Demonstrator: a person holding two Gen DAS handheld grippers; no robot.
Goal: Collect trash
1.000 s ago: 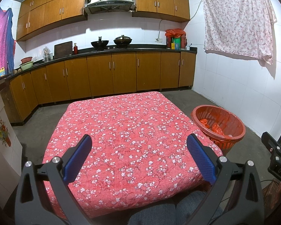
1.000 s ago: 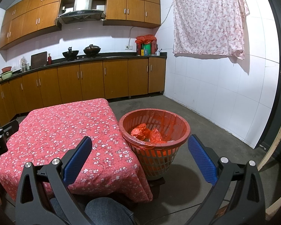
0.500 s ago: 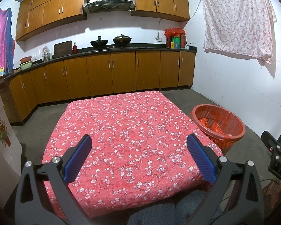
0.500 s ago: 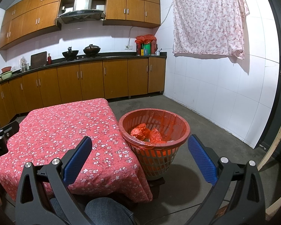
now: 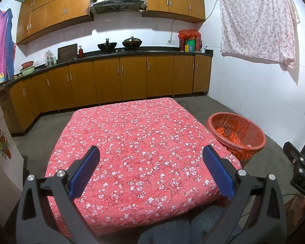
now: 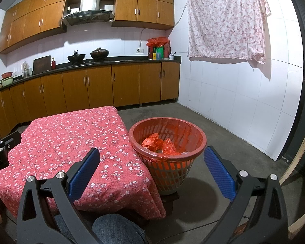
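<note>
Left wrist camera first: the left gripper (image 5: 150, 169) hangs over the near end of a table (image 5: 140, 142) covered in a red cloth with little white flowers. Its blue pads (image 5: 84, 171) are spread wide apart and there's nothing between them, just tablecloth. Off to the right, just beside the table's corner, sits a red basket (image 5: 235, 136) on the concrete floor, lined with a red bag, and some crumpled red trash (image 5: 228, 136) is lying inside it. At the far right edge you can catch a bit of the right gripper (image 5: 300, 170). Wooden cabinets (image 5: 120, 79) run along the back wall, and a flowered sheet (image 5: 256, 20) hangs on the white tiles.

Right wrist camera: the right gripper (image 6: 151, 169) is also wide open and holding nothing. It points pretty much at the basket (image 6: 168, 142), which stands up against the table's (image 6: 71, 142) right corner, with the trash (image 6: 158, 144) bunched in the bottom. A sliver of the left gripper (image 6: 2, 152) pokes in at the left edge. The person's jeans-covered knees (image 6: 116, 231) show at the bottom.
</note>
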